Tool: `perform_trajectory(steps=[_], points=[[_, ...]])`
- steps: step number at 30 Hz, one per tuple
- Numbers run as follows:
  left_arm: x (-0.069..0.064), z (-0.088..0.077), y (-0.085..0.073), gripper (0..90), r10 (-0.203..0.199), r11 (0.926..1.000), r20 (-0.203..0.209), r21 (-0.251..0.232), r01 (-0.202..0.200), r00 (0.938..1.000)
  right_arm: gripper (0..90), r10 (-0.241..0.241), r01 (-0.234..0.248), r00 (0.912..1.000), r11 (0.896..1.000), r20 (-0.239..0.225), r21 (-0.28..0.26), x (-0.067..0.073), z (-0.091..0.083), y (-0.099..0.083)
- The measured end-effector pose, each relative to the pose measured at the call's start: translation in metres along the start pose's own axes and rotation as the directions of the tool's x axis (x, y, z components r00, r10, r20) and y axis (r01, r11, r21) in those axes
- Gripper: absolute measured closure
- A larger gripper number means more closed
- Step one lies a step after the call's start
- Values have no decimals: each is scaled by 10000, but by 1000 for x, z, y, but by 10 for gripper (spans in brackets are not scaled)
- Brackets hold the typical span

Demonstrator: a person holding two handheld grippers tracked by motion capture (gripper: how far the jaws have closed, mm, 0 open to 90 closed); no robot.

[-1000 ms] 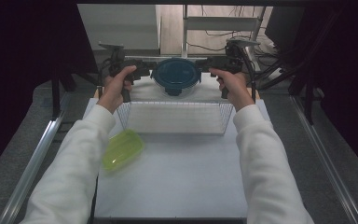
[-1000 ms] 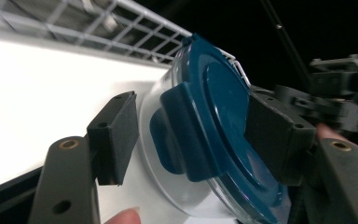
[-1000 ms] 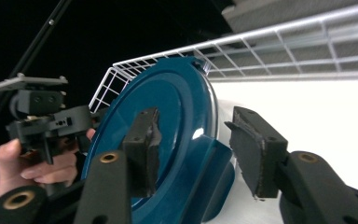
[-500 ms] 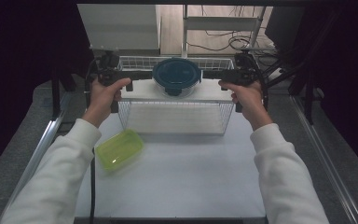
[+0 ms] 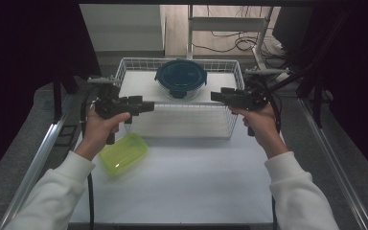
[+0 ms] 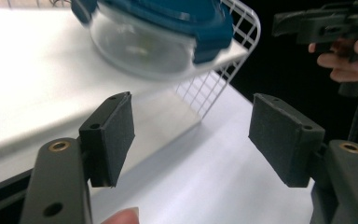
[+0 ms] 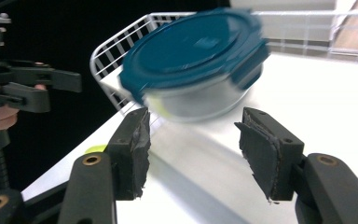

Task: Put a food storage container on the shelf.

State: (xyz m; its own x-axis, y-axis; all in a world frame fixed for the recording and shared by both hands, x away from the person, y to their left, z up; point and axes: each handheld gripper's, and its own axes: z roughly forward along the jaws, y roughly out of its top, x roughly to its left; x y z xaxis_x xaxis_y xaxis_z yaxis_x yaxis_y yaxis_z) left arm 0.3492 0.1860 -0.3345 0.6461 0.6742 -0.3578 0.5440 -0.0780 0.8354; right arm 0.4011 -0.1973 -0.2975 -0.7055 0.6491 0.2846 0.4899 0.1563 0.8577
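Between our two tools, on the raised white shelf of the wire basket [image 5: 235, 91], sits the round glass container with the blue clip lid [image 5: 181, 77], upright and toward the far middle of that shelf. Our left tool [image 5: 149, 106] hangs at the basket's near left corner, pointing right across its front edge; our right tool [image 5: 214, 96] hangs at the near right side, pointing left. Both stand short of the container, which lies farther back than either tip and roughly midway between them, so neither hand is clearly the nearer. In the left gripper view the container shows up and left of the spread pads [image 6: 115, 135]; in the right gripper view it sits just beyond the gap between the pads [image 7: 135, 149]. Both pairs of jaws have just been opening and stand spread with nothing between them. We judge any pinch from both sides needs each tool to travel back toward the far rim and then inward. The yellow-green box [image 5: 122, 153] lies on the worktop [image 5: 196, 182] by our left wrist, well apart from this.
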Motion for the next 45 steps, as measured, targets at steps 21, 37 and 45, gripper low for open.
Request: perform_trajectory(steps=[21,37,45], points=[[-35,-1,-120,287,854,9905,-77,1092,-841,9963,389,-987,988,9951,9943,-41,390,39,-28,-132],[-47,6,-182,281,733,9706,-245,2316,-657,9970,372,-573,588,9983,9824,-140,1773,37,-25,-207],[-42,5,-183,281,636,9705,-431,2355,-517,9970,367,-568,603,9981,9830,-252,1733,35,-26,-206]])
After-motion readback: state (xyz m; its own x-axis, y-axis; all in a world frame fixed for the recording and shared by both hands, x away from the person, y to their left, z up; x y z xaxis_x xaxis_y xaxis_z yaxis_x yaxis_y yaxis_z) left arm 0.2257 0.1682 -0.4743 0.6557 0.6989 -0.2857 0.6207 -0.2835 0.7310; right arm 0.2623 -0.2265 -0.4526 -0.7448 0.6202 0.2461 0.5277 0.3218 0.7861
